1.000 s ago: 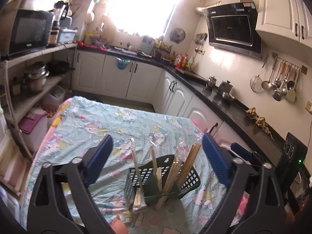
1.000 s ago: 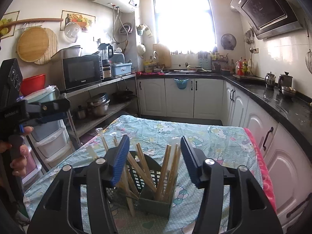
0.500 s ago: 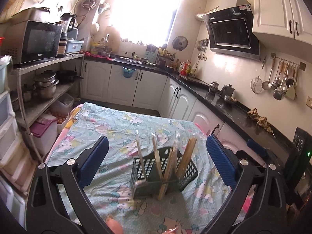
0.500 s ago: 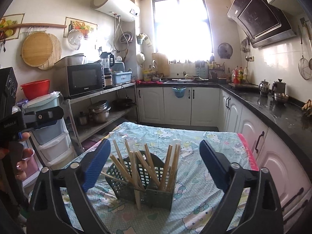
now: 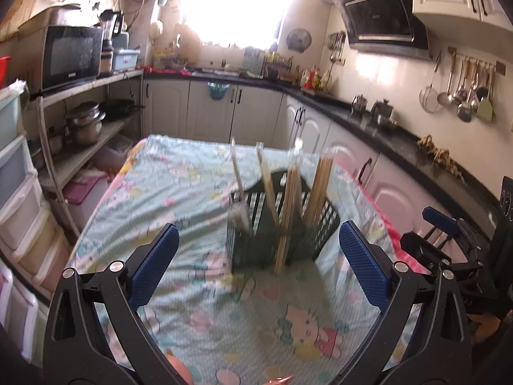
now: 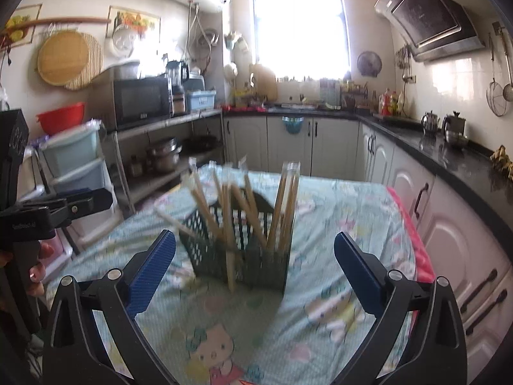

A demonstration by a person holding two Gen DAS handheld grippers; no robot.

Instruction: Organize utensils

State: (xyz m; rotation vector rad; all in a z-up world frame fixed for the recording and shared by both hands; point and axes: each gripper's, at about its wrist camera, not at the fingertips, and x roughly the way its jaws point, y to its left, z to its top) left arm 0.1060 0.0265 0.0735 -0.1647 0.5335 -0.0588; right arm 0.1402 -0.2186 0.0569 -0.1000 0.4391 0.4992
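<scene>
A dark green slotted plastic basket (image 5: 256,240) stands on the table with the cartoon-print cloth (image 5: 179,192). Several wooden chopsticks (image 5: 317,189) lean upright in its compartments. My left gripper (image 5: 259,234) is open and hangs in front of the basket, holding nothing. In the right wrist view the same basket (image 6: 256,263) and chopsticks (image 6: 287,199) lie ahead of my right gripper (image 6: 255,240). Its jaws are opening wide and nothing sits between the pads. The left gripper's body (image 6: 73,205) and a hand (image 6: 35,269) show at that view's left edge.
A shelf rack with a microwave (image 6: 141,99) and pots (image 5: 83,122) stands left of the table, beside stacked plastic drawers (image 6: 77,163). A black counter (image 5: 400,141) over white cabinets runs along the right. Ladles hang on the wall (image 5: 465,86).
Both grippers have drawn back from the basket, which now looks farther off. The right jaws spread from narrow, astride the chopsticks, to wide. The chopsticks stay in the basket.
</scene>
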